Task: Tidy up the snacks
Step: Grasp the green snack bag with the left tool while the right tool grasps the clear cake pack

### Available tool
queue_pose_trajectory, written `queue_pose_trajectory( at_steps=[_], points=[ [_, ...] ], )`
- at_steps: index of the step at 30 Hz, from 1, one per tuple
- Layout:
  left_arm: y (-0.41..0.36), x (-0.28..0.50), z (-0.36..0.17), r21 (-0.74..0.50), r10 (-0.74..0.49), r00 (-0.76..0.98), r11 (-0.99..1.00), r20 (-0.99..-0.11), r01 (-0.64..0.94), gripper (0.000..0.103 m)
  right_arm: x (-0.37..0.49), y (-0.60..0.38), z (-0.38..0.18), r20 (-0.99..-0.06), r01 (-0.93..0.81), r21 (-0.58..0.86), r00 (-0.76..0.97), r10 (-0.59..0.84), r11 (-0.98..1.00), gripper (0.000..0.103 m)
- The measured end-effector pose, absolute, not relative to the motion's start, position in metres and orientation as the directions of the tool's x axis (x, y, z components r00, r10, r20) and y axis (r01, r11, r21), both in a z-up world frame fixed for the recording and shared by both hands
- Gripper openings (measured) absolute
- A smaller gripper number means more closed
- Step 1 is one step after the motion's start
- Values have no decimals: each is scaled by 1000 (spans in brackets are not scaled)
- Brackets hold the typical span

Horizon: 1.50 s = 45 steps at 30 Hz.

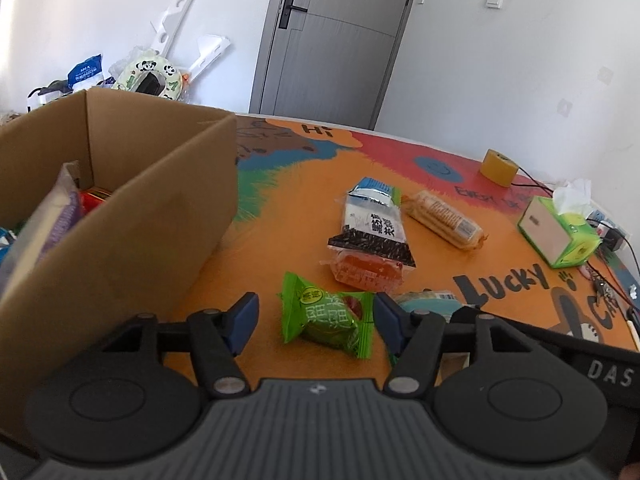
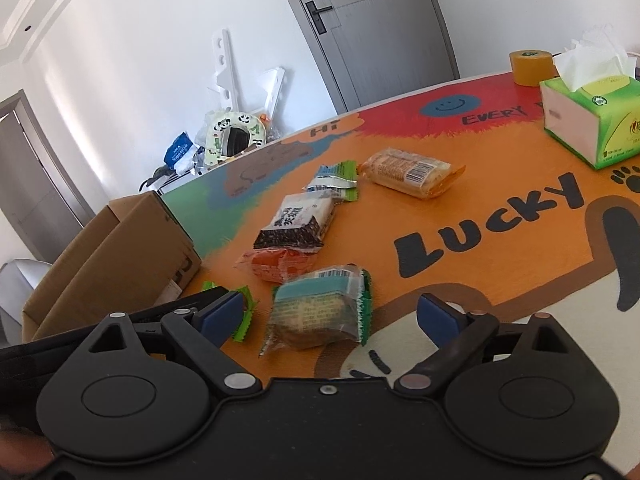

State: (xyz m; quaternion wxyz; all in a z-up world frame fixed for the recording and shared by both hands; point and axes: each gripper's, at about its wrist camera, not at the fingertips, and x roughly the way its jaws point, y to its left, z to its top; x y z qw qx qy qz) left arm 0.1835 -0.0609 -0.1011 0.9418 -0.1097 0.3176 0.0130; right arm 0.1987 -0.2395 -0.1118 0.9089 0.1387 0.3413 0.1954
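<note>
A green snack packet (image 1: 324,320) lies on the colourful tabletop (image 1: 280,220), between the fingers of my left gripper (image 1: 316,318). The gripper is open: the right pad sits at the packet's edge and the left pad stands apart from it. A cardboard box (image 1: 120,216) with several snacks inside stands just to the left. My right gripper (image 2: 330,314) is open around a clear-wrapped snack with a teal label (image 2: 316,312), and neither pad touches it. Farther off lie a black-and-white packet (image 2: 298,220) on an orange one (image 2: 276,264), a blue-green packet (image 2: 334,178) and a biscuit pack (image 2: 408,172).
A green tissue box (image 2: 592,120) and a yellow tape roll (image 2: 532,66) stand at the table's far right. Cables (image 1: 608,272) trail along the right edge. Beyond the table are a grey door (image 1: 332,40) and floor clutter by the wall.
</note>
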Motion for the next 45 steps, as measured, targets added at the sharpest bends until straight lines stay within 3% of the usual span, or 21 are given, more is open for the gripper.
queue_pose_trajectory(
  at_steps=[8,9,12,15,30,33,34,36,37,45],
  points=[
    [-60,195,-114,-189,-25,791,975,-612,-115,59,210,-235,-119,-582,-271,385,671,460,882,92],
    [-61,196,-115,-183,-23,793,977,-609,-113,56,211,-235,-120,-584,-271,385,669,460,883,92],
    [-59,197,-115,-195,-32,792,974,-610,-111,34,213,-232,-121,-589,-273,372,669,453,887,92],
    [-52,194,-112,-230,-57,794,967,-605,-106,29,214,-229,-119,-591,-284,358,668,452,889,92],
    [-36,179,-100,-235,-23,818,962,-575,-138,28,219,-197,-121,-609,-290,261,690,390,921,91],
    [-36,176,-100,-232,-20,813,962,-581,-142,28,216,-190,-122,-621,-282,187,708,336,941,78],
    [-36,174,-100,-231,-20,814,963,-580,-140,28,215,-189,-121,-624,-273,160,716,312,948,67],
    [-38,171,-98,-223,-17,817,965,-577,-137,28,213,-193,-120,-626,-267,168,715,312,949,62],
    [-37,169,-97,-223,-19,817,965,-576,-135,28,212,-196,-119,-625,-264,177,714,315,948,54],
    [-43,157,-86,-223,-31,834,968,-551,-111,28,197,-215,-110,-601,-235,228,730,327,945,52]
  ],
)
